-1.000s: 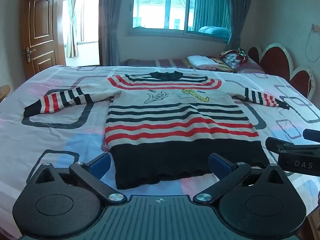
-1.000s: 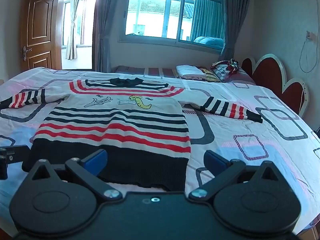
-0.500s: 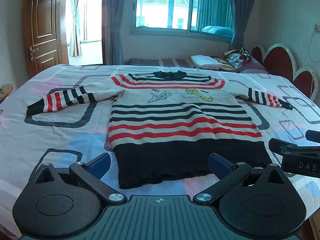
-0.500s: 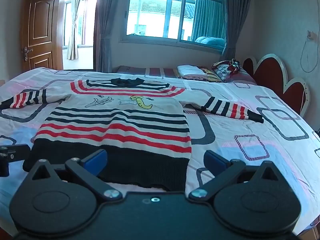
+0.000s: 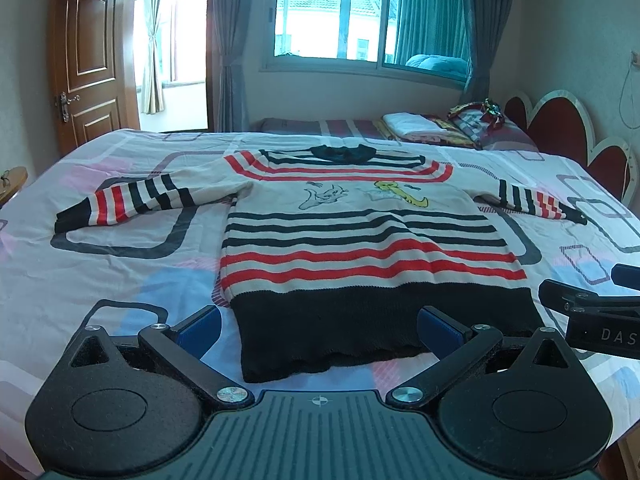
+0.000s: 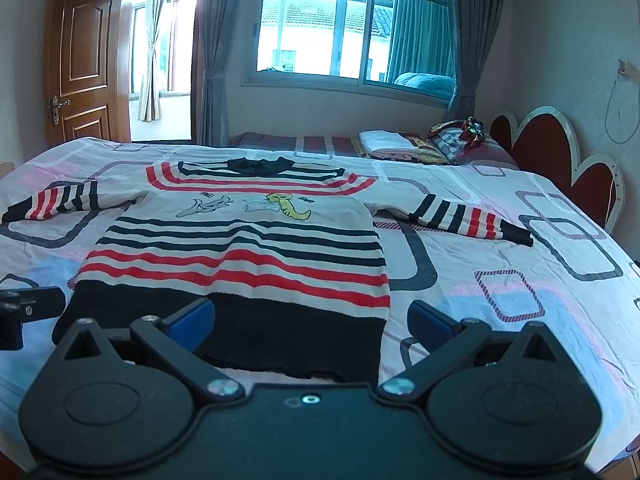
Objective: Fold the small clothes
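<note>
Flat, sweater (image 5: 360, 248) on patterned bedsheet (image 5: 100, 280)

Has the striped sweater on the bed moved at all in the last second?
No. The striped sweater lies spread flat with its sleeve on the same grey loop of the bedsheet; only the cameras shifted slightly.

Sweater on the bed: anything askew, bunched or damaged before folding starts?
Nothing stands out. The sweater lies flat, front up on the bed, both sleeves spread out, hem nearest the open left gripper and right gripper.
</note>
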